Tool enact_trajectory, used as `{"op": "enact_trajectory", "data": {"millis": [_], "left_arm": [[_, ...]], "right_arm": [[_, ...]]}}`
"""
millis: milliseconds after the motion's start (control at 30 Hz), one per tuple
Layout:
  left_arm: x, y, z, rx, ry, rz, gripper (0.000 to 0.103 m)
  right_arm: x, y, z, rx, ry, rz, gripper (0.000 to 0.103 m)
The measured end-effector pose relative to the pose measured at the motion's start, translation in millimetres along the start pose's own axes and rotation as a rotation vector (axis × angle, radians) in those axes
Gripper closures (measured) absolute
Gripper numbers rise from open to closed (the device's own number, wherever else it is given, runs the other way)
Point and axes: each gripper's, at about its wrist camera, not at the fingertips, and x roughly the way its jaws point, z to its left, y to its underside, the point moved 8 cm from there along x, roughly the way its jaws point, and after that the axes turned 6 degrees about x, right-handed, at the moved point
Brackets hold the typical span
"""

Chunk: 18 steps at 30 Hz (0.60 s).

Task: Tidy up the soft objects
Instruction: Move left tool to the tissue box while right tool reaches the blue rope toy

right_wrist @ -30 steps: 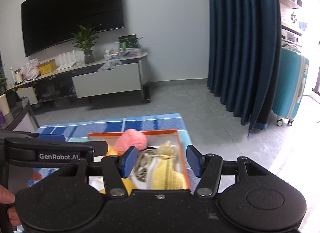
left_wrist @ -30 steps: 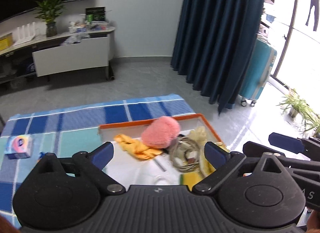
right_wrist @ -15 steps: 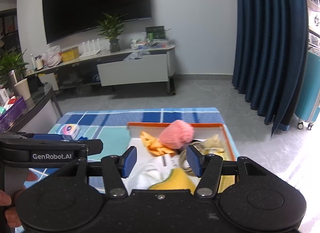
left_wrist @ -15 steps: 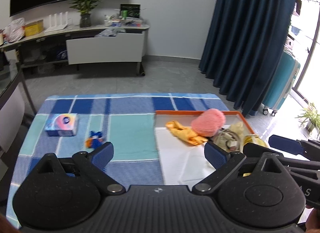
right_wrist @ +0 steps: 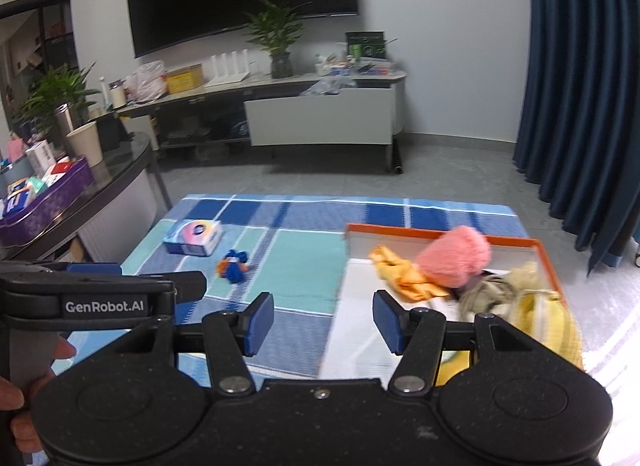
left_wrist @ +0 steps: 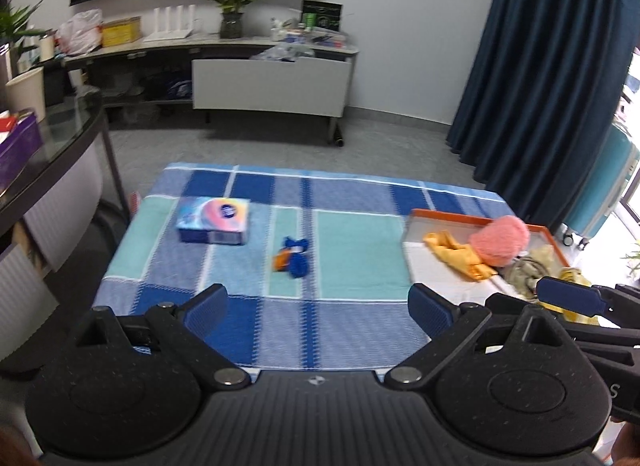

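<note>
Two wrist views angled down, side by side, sharing checked cloth [left_wrist: 352,250] and orange tray [right_wrist: 440,234].

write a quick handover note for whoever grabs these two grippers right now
Left gripper: open, nothing in it, above the checked cloth.
Right gripper: open, nothing in it, over the near left edge of the orange tray.
In the tray: pink fluffy ball, orange cloth, beige bundle, yellow item.
Outside it, on the cloth: blue and orange toy, tissue pack.
Left to do: probably the toy.
</note>
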Motion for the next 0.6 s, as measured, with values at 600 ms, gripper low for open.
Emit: {"op": "enact_trajectory", "data": {"millis": [600], "left_arm": [[8.2, 5.5, 56.0, -0.036, -0.084, 0.026, 0.006]], "right_arm": [[45.4, 3.1, 50.0, -0.04, -0.05, 0.06, 0.036]]}}
